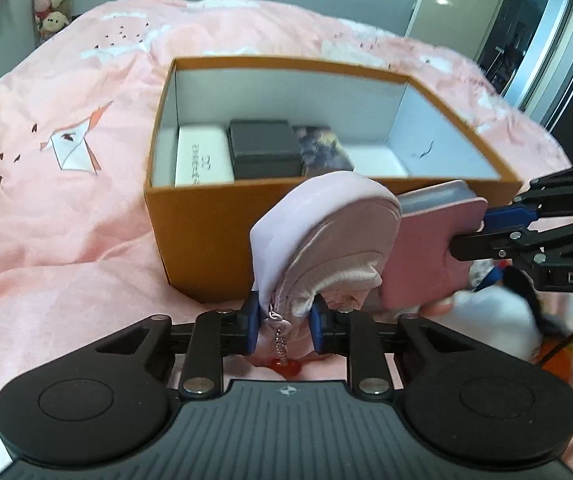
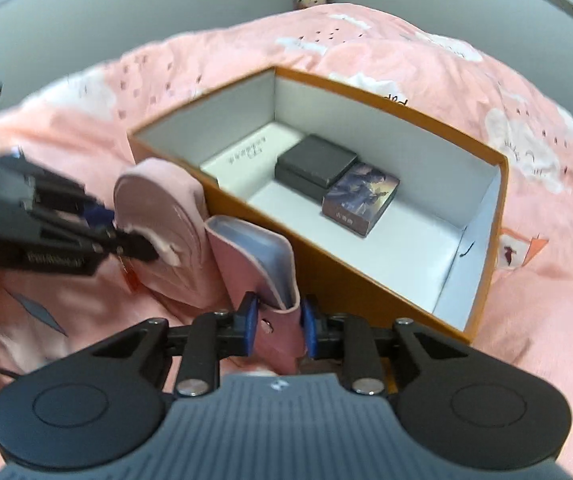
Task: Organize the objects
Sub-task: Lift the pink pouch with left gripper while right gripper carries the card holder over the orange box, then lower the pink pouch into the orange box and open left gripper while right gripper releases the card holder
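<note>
Left gripper point(image 1: 284, 322) tilted steeply downward, blue pads point(image 1: 251, 326) clamped on the zip end of a pale pink pouch point(image 1: 326, 232) held clear of the bed. Right gripper point(image 2: 277, 318) pitched down likewise, jaws closed on the lower edge of a pink case point(image 2: 254, 260). Seen from the left wrist, right gripper point(image 1: 472, 228) reaching in from the right edge, just beside the left.

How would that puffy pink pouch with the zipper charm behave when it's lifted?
Probably soft and squashy: the pouch bulges and creases where the left gripper pinches it. It looks light, since it stands up from that one pinch. The charm hangs below and would likely swing.
</note>
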